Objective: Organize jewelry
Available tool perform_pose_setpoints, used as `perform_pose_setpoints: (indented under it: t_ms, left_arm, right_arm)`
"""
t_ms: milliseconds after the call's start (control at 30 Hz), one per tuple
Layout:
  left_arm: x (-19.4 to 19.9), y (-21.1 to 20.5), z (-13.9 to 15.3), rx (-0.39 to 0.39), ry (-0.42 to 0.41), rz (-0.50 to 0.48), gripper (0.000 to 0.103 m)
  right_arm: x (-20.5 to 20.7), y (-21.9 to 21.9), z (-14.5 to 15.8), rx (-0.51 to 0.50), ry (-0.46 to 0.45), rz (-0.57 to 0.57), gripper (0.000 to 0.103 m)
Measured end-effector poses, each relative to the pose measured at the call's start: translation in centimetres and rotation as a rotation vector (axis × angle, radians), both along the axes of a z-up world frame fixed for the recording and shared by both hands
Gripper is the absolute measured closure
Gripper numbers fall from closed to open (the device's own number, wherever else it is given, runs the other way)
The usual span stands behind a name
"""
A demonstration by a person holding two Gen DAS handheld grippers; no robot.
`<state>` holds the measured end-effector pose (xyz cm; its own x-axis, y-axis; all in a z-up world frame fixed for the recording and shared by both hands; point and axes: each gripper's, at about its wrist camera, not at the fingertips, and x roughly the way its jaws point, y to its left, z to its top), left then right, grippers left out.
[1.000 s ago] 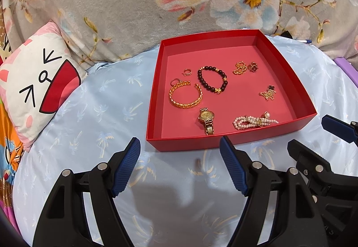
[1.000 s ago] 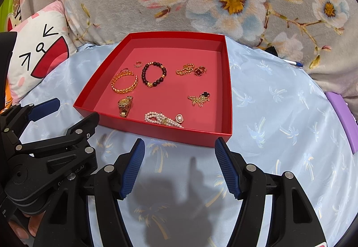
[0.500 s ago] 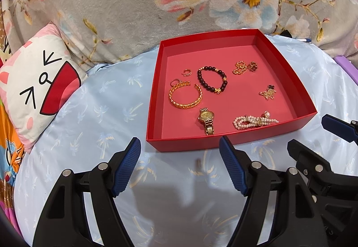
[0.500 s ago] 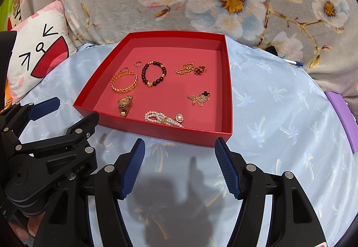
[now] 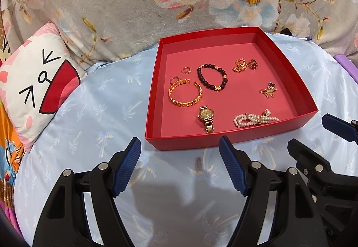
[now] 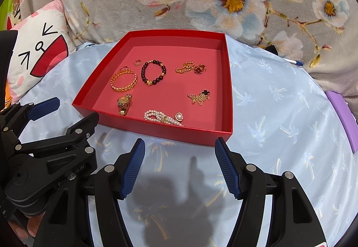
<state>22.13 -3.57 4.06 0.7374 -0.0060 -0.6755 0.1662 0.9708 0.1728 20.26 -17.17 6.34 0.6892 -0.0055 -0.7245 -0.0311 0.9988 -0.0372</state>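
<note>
Holding bracelets, a watch (image 5: pixel 206 115) and pearls (image 5: pixel 246 120), the red tray (image 5: pixel 282 52) lies beyond both spread, empty claws.

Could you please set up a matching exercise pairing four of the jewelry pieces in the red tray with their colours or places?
Things:
1. beaded bracelet
2. wristwatch
3. pearl strand
4. open chain bangle

Descriptions:
A. white, near the tray's front wall
B. dark beads with gold accents
C. gold, left part of the tray
D. gold dial with metal band, front middle

Pairs: 1-B, 2-D, 3-A, 4-C
</note>
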Motion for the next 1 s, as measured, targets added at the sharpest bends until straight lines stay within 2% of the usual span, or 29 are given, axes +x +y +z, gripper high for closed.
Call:
perform_pose_setpoints:
  t_ms: [567,833,1000]
  left_arm:
    - [0.03,0.00,-0.04,0.013,-0.009,-0.003,0.033]
    - [0.31,0.17,-0.28,0.005,0.023,0.004,0.033]
    - [0.54,0.19,-0.36,0.001,0.035,0.002,0.033]
  right_arm:
    - [-0.05,-0.10,-0.16,-0.002,0.001,-0.003,0.039]
    - [-0.04,-0.21,-0.28,-0.006,0.003,-0.005,0.039]
    - [-0.09,-0.28,-0.27,-0.003,0.003,-0.015,0.033]
